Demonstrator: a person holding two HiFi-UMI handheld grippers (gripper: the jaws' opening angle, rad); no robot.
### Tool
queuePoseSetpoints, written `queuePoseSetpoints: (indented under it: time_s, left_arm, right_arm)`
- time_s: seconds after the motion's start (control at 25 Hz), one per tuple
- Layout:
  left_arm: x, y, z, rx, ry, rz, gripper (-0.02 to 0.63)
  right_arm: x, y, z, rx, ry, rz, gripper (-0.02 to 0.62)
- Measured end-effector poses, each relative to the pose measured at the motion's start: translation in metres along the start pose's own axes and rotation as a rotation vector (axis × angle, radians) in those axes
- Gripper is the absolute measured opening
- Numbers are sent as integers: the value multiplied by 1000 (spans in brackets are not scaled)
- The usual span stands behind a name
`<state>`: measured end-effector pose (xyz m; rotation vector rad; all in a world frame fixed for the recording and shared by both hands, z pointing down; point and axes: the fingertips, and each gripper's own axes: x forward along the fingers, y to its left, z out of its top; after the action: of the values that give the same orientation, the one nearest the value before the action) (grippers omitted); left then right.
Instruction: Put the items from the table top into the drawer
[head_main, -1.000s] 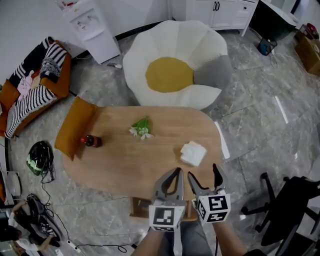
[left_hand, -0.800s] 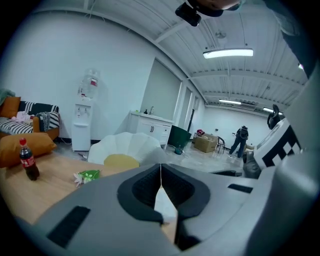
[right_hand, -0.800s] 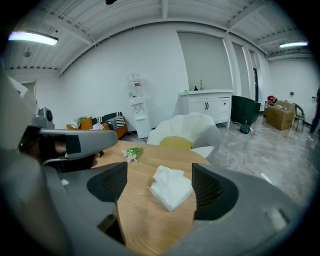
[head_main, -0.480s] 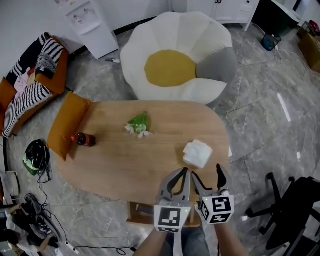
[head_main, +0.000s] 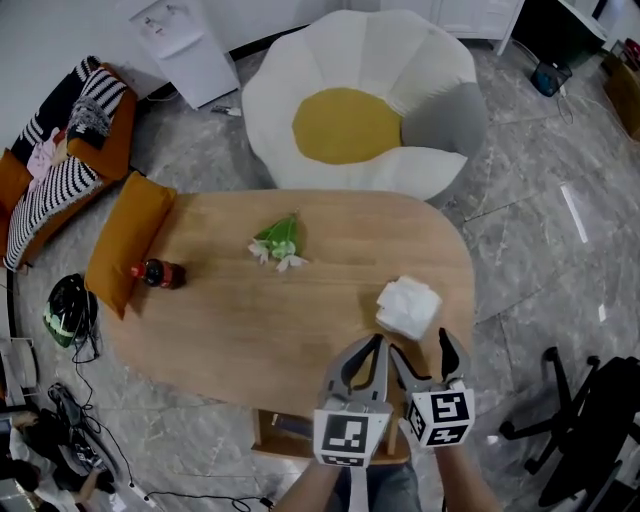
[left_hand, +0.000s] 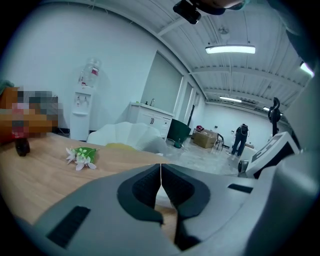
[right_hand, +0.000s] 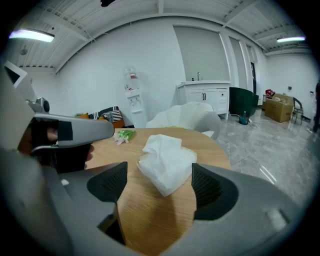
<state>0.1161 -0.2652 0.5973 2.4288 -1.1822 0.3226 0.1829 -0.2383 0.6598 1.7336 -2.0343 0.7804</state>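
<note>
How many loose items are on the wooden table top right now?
3: a small bottle at the left end, a flower sprig near the middle, a white tissue wad at the right, just ahead of the right hand-held gripper. None seems hidden.

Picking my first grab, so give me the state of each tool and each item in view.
Left tool: shut, empty.
Right tool: open, empty.
Tissue: crumpled, loose on the table, not gripped.
Flower sprig: lying flat, untouched.
Bottle: capped; upright or lying, unclear.
Drawer: appears pulled open below the table's near edge.
</note>
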Motion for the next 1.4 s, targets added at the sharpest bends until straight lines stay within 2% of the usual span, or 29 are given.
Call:
queuePoseSetpoints:
  time_s: [0.12, 0.32, 0.6, 0.64, 0.72, 1.16, 1.4]
  left_arm:
    - [5, 3, -7, -5, 16, -6, 11]
    - [17, 1, -19, -34, 26, -5, 12]
    - [28, 3, -28, -9, 50, -13, 11]
    - [28, 5, -29, -10, 53, -9, 11]
    - [28, 8, -32, -12, 59, -3, 11]
    - [29, 13, -39, -38, 71, 13, 11]
    - [26, 19, -37, -45, 66, 30, 11]
  right_arm:
    - [8, -1, -9, 30, 13, -7, 388]
    - [23, 1, -23, 23, 37, 3, 388]
    - [39, -8, -26, 37, 27, -22, 386]
    - [40, -10, -27, 26, 26, -29, 372]
    - [41, -13, -28, 4, 25, -34, 292]
    - [43, -13, -18, -45, 19, -44, 155]
    - [43, -11, -16, -46, 24, -40, 115]
